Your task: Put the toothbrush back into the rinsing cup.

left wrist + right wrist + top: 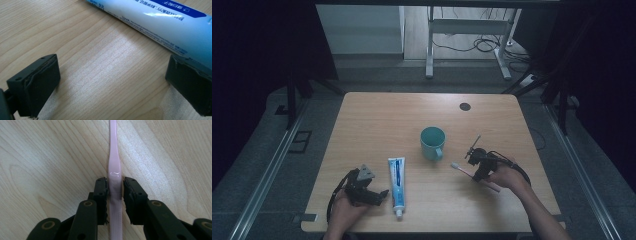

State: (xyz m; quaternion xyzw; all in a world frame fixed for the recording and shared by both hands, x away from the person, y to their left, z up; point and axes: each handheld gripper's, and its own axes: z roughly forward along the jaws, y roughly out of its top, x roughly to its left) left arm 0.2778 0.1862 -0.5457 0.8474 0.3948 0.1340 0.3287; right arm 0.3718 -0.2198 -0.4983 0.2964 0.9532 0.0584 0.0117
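A pink toothbrush (464,171) lies on the wooden table (377,120), right of centre, bristle end toward the cup. My right gripper (479,172) sits low over its handle. In the right gripper view the jaws (115,181) press the toothbrush (115,157) handle from both sides. A white and blue toothpaste tube (397,185) lies near the front edge, cap toward me. My left gripper (381,195) rests just left of it, open. Bare wood lies between its pads (112,75), and the tube (155,22) runs past the right pad.
A teal cup (432,142) with its handle toward me stands upright in the middle of the table, between the tube and the toothbrush. A small dark round spot (465,106) marks the far side. Beyond the table are a floor and desk legs.
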